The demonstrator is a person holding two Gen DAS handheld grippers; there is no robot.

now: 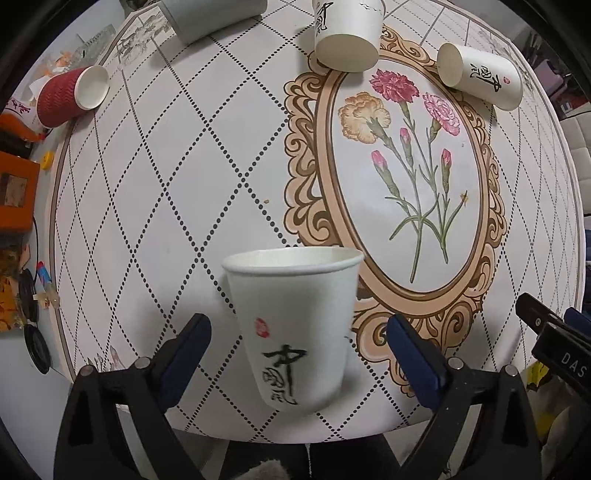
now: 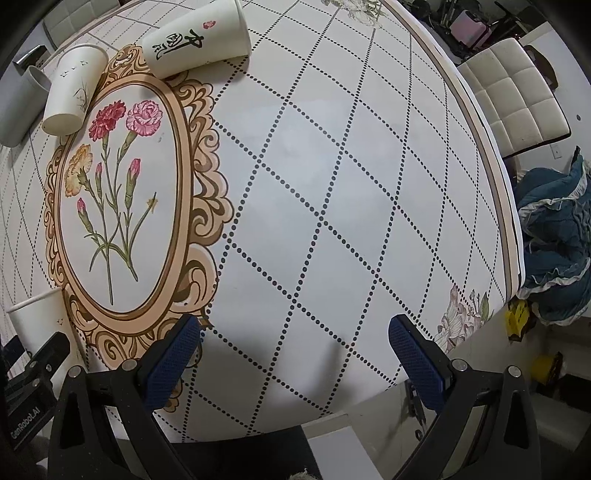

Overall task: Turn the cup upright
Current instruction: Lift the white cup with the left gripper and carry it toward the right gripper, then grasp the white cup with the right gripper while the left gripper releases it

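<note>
A white paper cup with black calligraphy and a red seal (image 1: 295, 325) stands upright near the table's front edge, mouth up; its rim also shows in the right wrist view (image 2: 35, 314). My left gripper (image 1: 297, 350) is open, its blue-padded fingers (image 1: 188, 350) apart on either side of the cup, not touching it. My right gripper (image 2: 293, 350) is open and empty over bare table to the right. Several cups lie on their sides at the far edge: two white calligraphy cups (image 1: 347, 33) (image 1: 480, 75), a red ribbed cup (image 1: 70, 96) and a grey cup (image 1: 218, 14).
The round table (image 2: 332, 184) has a dotted diamond pattern and a flower oval (image 1: 410, 177). Orange boxes and clutter (image 1: 16, 184) lie off its left edge. A white padded chair (image 2: 513, 92) and blue cloth (image 2: 557, 236) are off its right edge.
</note>
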